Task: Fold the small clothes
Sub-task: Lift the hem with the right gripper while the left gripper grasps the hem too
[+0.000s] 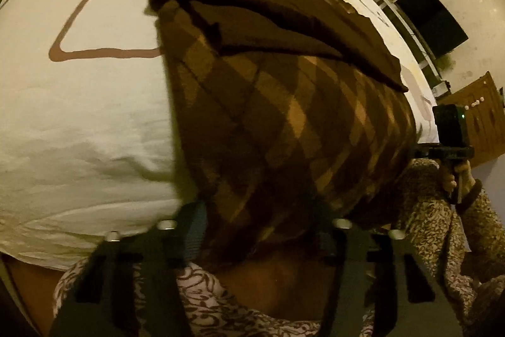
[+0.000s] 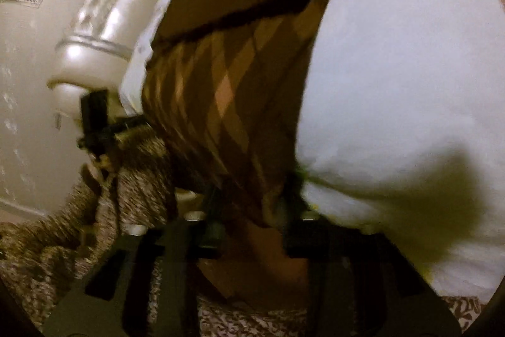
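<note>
A small brown garment (image 1: pixel 284 116) with a tan diamond check and a dark brown band lies on the pale bedsheet (image 1: pixel 79 116). My left gripper (image 1: pixel 262 220) is at its near edge, and the cloth is bunched and pinched between the two black fingers. In the right wrist view the same garment (image 2: pixel 227 103) narrows into my right gripper (image 2: pixel 255 204), which is shut on its near corner. The picture there is blurred. Each view also shows the other gripper's body at the side, held by a hand: the right gripper (image 1: pixel 448 141) and the left gripper (image 2: pixel 98 122).
The sheet (image 2: pixel 394 84) bears brown and yellow outlined rectangles. A cream carved headboard (image 2: pixel 94 52) stands at the bed's end. A dark screen (image 1: pixel 432 18) and a wooden cabinet (image 1: pixel 479 116) stand beyond the bed. The person's spotted sleeves (image 1: pixel 442 226) hang below the grippers.
</note>
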### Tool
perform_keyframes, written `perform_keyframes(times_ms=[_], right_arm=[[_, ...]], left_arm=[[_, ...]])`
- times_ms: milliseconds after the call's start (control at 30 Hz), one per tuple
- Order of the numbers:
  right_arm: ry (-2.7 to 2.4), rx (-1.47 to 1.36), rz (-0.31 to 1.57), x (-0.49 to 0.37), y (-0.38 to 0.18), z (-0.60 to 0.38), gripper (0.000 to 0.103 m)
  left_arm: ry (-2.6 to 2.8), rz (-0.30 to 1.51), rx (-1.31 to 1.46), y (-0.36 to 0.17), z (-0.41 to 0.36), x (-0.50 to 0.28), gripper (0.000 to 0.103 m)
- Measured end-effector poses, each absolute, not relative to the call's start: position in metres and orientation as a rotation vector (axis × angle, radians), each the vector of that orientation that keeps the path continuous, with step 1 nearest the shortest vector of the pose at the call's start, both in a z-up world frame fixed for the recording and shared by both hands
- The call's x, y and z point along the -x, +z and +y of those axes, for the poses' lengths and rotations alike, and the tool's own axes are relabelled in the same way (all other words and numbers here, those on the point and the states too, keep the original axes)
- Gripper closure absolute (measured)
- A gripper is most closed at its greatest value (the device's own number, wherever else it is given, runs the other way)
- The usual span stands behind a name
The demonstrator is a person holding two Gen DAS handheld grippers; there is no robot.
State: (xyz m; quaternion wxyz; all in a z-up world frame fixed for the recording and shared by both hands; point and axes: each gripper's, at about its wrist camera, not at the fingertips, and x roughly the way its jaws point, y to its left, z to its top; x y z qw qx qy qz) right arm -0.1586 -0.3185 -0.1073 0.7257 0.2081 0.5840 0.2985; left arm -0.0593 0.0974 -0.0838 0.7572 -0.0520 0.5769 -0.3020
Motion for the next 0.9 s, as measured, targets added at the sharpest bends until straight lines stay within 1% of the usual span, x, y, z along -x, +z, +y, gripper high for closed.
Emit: perform_keyframes(times_ms=[33,100,233,433,533,667,800,900], right_arm=[[0.656,-0.430,1.302,0.158,-0.109,-0.312,0.099],[0.672,-0.426,1.280,0.158,-0.103,-0.308,0.100],[0.685,-0.461,1.197,0.162,-0.083,-0.310,0.100],[0.712,-0.604,0.995,0.151,-0.035,-0.339,0.100],[0.683,-0.669,0.926,0.126,-0.024,-0.357,0.100],[0.600,-0.731,0.901,0.081,-0.033,-0.369,0.100],[0.501,-0.793,0.947,0.047,-0.062,-0.381,0.100],[0.465,-0.844,0.986,0.037,-0.088,-0.384,0.100]], left_arm=[[-0.662,1.292,0.116,-0.089,0.096,0.058,0.098],[-0.652,1.316,0.113,-0.094,0.095,0.055,0.098],[-0.682,1.230,0.112,-0.072,0.099,0.058,0.098],[-0.671,1.115,0.334,-0.031,0.131,0.024,0.098],[-0.629,1.098,0.432,-0.021,0.134,-0.017,0.098],[-0.570,1.121,0.432,-0.030,0.114,-0.061,0.098],[-0.520,1.192,0.419,-0.057,0.100,-0.087,0.098],[-0.535,1.199,0.450,-0.065,0.101,-0.095,0.098]])
